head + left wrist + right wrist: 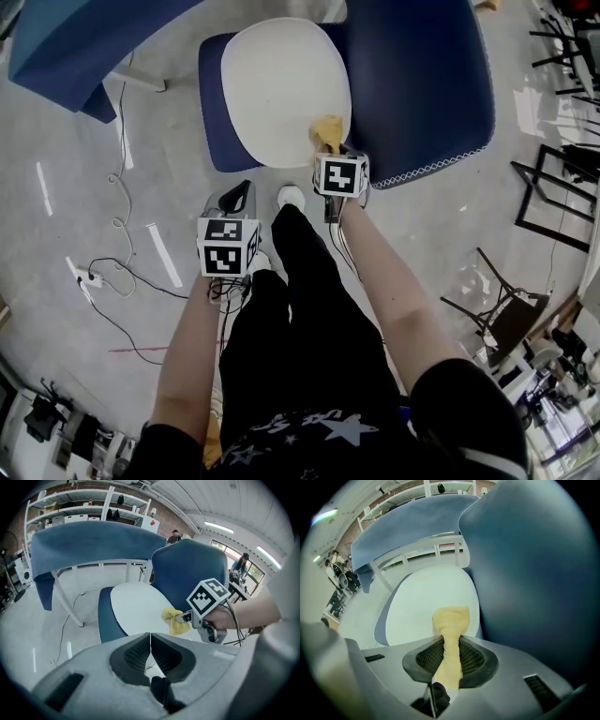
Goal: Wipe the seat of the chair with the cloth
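A chair with a white oval seat on a dark blue base stands in front of me; its blue backrest rises at the right. My right gripper is shut on a yellow cloth, whose free end lies on the seat's near right edge. In the right gripper view the cloth runs out from between the jaws onto the seat. My left gripper hangs lower left of the seat, shut and empty. The left gripper view shows the seat, the cloth and the right gripper.
A blue-covered bench or table stands at the upper left. Cables trail over the grey floor on the left. Black folded frames and stands crowd the right side. My legs in black trousers are just below the chair.
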{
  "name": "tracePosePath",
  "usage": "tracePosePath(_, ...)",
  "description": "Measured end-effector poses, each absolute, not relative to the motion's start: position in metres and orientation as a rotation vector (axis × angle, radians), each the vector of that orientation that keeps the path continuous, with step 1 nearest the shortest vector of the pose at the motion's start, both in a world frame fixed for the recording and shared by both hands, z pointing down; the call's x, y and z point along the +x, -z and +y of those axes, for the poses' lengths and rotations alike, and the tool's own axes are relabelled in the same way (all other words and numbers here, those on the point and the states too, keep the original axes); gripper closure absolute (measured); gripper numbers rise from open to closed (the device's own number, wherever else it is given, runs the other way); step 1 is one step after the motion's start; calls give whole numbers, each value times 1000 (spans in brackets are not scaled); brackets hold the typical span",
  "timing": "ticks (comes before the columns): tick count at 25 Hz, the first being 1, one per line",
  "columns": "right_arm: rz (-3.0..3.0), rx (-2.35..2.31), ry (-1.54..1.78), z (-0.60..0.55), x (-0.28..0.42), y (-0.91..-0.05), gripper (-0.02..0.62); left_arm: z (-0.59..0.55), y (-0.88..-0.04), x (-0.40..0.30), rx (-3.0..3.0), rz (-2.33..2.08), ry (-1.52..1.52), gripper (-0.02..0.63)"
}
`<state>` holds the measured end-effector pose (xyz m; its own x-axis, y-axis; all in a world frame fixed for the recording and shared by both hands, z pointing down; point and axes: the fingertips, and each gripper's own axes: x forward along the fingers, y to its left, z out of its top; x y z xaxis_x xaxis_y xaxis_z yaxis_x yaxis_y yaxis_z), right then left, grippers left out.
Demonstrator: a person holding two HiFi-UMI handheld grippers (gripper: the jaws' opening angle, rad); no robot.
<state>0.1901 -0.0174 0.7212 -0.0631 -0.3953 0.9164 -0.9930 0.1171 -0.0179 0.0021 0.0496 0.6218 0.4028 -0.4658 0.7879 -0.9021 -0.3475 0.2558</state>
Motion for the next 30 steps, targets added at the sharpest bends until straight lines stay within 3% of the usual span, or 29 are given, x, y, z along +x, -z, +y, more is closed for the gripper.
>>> tracePosePath(8,-1652,1428,-880,-6,175,-662,514,75,-579,-13,2018,-1219,-757,584)
tracePosePath(15,-1796,1475,-805,14,137,-558,514,113,-496,-46,2097,-1302,-631,584)
tracePosePath(22,-1914,1510,-744,77,99,-465,514,178,-436,-85,2149,-1340,-578,584)
tracePosePath(30,-1959,1515,-718,156,105,-382,514,209,-367,-99,2225,-1360,-471,584)
